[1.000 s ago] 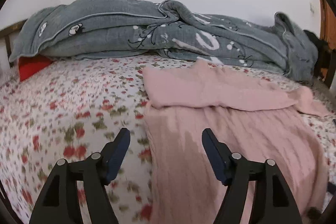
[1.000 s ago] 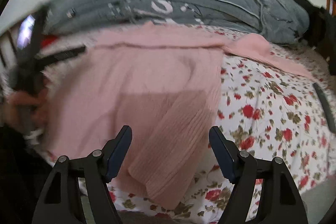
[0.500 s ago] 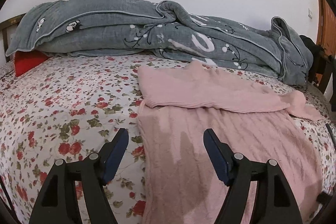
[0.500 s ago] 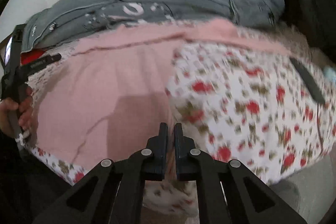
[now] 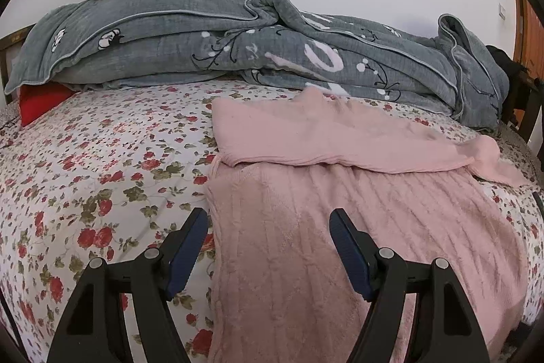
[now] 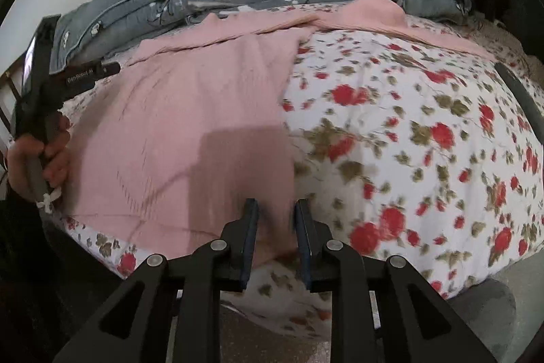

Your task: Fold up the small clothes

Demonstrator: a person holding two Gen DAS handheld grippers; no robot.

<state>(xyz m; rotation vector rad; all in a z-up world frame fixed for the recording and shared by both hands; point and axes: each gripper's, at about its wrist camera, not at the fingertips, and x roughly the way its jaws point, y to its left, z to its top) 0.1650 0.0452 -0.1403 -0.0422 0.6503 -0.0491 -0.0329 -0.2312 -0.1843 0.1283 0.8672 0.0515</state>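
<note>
Right gripper [image 6: 274, 220] half-open around the sweater [image 6: 190, 125] hem (lower centre), left gripper [image 5: 268, 247] wide, empty: hem could slip.

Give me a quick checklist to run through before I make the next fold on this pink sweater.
1. Right tool on the hem of the pink sweater: cannot tell; its fingers stand a little apart around the corner, and the view is blurred.
2. Left tool free to take the other side: ok, open above the sweater's left edge.
3. Sweater body flat on the floral bedsheet: ok.
4. Sleeves tucked in: not ok; one lies across the chest, the right sleeve trails onto the sheet.
5. Room behind: ok, the grey quilt sits just past the collar.
</note>
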